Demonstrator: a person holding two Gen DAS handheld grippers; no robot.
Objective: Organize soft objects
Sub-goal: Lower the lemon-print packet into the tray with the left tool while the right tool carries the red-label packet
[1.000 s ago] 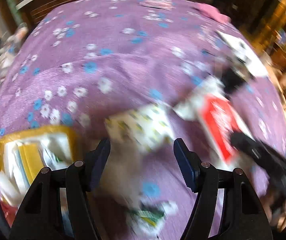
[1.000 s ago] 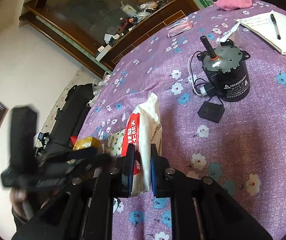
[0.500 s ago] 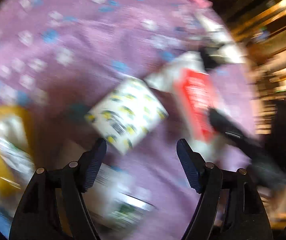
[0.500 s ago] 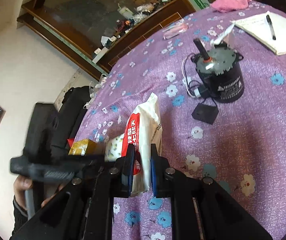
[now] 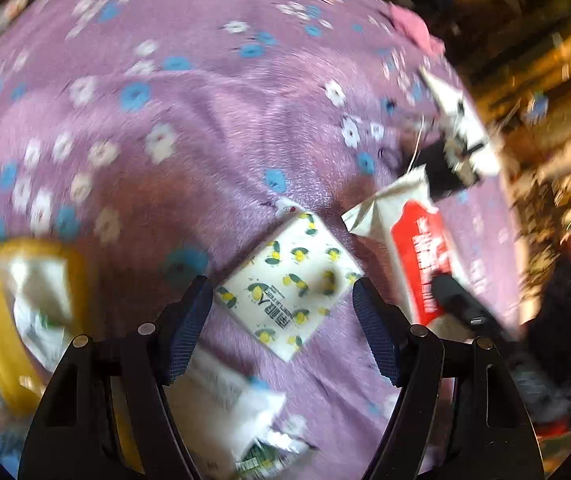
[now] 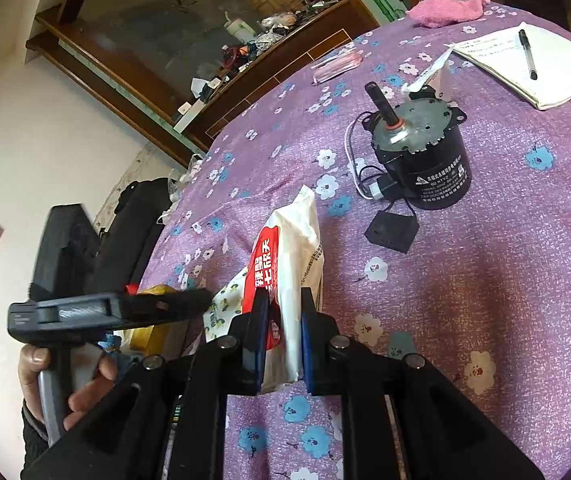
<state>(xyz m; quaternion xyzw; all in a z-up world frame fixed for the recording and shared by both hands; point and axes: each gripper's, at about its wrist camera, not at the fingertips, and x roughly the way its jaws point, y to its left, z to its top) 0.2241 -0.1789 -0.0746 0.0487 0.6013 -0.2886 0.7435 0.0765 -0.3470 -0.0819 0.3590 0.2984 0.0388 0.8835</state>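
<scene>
The left hand-held gripper [image 5: 281, 312], jaws just widened and empty, hangs over the lemon-print tissue pack [image 5: 290, 286], which lies diagonally between them. Beside that pack, the right hand-held gripper [image 6: 281, 336] pinches the red-and-white tissue bag [image 6: 289, 264].

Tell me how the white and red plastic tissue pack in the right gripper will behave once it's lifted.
The white and red plastic tissue pack will likely sag: its wrapper already dents where the right gripper pinches one end. It is probably light, being soft paper. The glossy film could slip, so the long free end may droop or swing.
</scene>
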